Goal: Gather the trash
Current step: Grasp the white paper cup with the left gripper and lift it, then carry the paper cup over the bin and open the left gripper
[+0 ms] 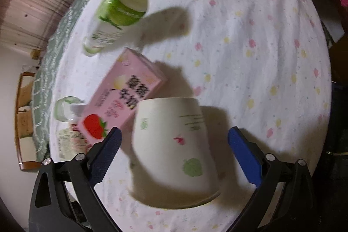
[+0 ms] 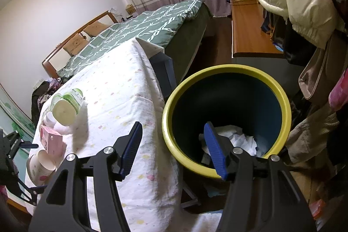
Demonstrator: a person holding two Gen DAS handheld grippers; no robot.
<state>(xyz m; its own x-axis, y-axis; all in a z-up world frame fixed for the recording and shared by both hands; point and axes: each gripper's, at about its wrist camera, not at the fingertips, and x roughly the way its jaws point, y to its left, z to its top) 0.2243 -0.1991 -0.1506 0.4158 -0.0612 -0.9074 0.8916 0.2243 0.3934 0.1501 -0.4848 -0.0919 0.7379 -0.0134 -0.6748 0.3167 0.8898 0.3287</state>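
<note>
**Left tool lining up on the paper cup**

The left tool [image 1: 174,153] is hanging over the worktop [image 1: 250,36] with its jaws spread wide on either side of an upside-down paper cup [image 1: 171,151]. The blue pads [image 1: 104,153] are standing clear of the cup's walls, so nothing is being gripped yet. The cup is sitting at the near edge of the flowered cloth, just right of a pink strawberry milk carton [image 1: 124,97]; a green-labelled bottle [image 1: 115,14] is standing farther off to the left, with a smaller bottle [image 1: 65,109] behind the carton.

The right tool [image 2: 171,147] is waiting part open and empty above the yellow-rimmed bin [image 2: 226,71], which is standing on the floor off the worktop's right side and already holding crumpled paper [image 2: 239,138].

To do this step well, I would be keeping the cup centred between the pads and squeezing gently around its middle, since thin paper walls are likely to buckle under a hard pinch. The left finger is passing close to the carton, so it is worth watching for a nudge there. The cup's taper may let it slip downward, so gripping nearer the wider rim looks safer.
</note>
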